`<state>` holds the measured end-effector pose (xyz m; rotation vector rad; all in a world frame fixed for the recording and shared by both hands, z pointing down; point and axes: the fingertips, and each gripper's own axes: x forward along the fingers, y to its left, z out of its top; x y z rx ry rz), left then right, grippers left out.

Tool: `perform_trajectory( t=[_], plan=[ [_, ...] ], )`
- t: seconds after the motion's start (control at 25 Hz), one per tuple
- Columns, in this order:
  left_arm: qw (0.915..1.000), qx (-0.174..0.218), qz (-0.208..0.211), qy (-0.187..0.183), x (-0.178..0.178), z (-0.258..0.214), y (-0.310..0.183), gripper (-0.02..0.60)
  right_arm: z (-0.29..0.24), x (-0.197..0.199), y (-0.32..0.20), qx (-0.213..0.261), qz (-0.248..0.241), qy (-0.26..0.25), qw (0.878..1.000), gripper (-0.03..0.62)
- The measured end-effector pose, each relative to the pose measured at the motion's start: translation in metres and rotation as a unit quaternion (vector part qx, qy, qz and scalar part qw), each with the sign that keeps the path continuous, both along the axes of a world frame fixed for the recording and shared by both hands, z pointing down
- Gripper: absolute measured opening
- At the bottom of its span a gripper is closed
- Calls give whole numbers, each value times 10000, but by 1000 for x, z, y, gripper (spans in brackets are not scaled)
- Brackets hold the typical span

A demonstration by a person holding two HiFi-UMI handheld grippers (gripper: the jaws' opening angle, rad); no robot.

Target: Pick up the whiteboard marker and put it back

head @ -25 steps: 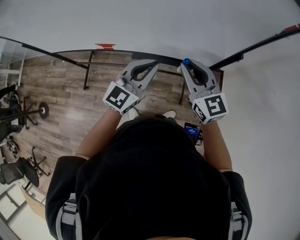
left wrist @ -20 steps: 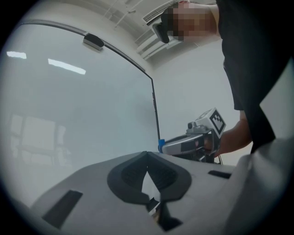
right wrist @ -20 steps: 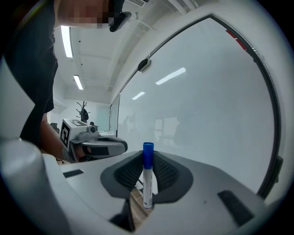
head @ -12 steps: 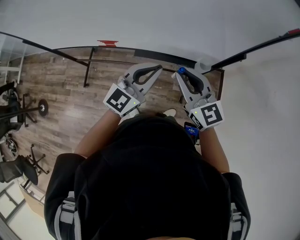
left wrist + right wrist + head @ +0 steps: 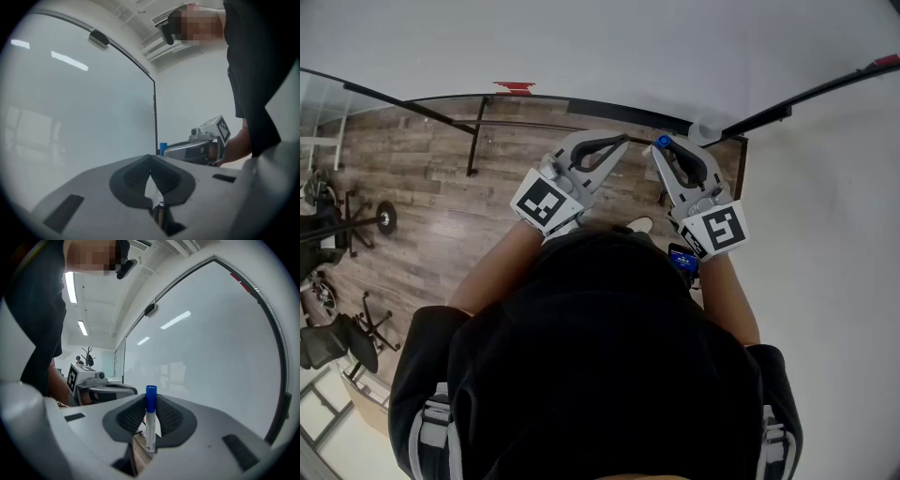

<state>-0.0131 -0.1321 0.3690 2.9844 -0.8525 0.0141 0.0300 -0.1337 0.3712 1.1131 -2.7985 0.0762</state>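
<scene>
A whiteboard marker [image 5: 150, 425] with a white body and blue cap [image 5: 151, 397] stands upright between the pads of my right gripper [image 5: 150, 403], which is shut on it. In the head view the blue cap [image 5: 662, 142] pokes out at the tip of the right gripper [image 5: 664, 148], just short of the whiteboard [image 5: 581, 47]. My left gripper [image 5: 622, 141] hovers close to its left, pointing at the board too. Its jaws [image 5: 150, 158] meet at the tips with nothing between them. The left gripper view also shows the right gripper [image 5: 194, 149] and the cap [image 5: 162, 148].
The whiteboard's black frame [image 5: 609, 111] curves just ahead of both tips, with a small white round piece [image 5: 703, 130] on it. Wooden floor [image 5: 422, 206] lies below, office chairs [image 5: 337, 337] at the far left. A device with a blue screen [image 5: 682, 258] hangs at the person's waist.
The right gripper with the marker has shifted left, closer to the left gripper, mostly in the first half second. The left gripper has barely moved.
</scene>
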Motion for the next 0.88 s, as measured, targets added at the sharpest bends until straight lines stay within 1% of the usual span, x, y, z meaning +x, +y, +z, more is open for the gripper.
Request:
perform_trajectory(
  t=[0.24,0.4,0.88],
  plan=[
    [10000,-13,61,-21,2,4,-3,3,4,1,-1,-12,54,-38,10000,63],
    [9999,-33,91,-43,9,6,-1,3,3,9,2,-27,97,-101,9999,63],
    [9998,-92,193,-11,26,8,-6,3,6,26,-2,-19,154,-23,9999,63]
  ],
)
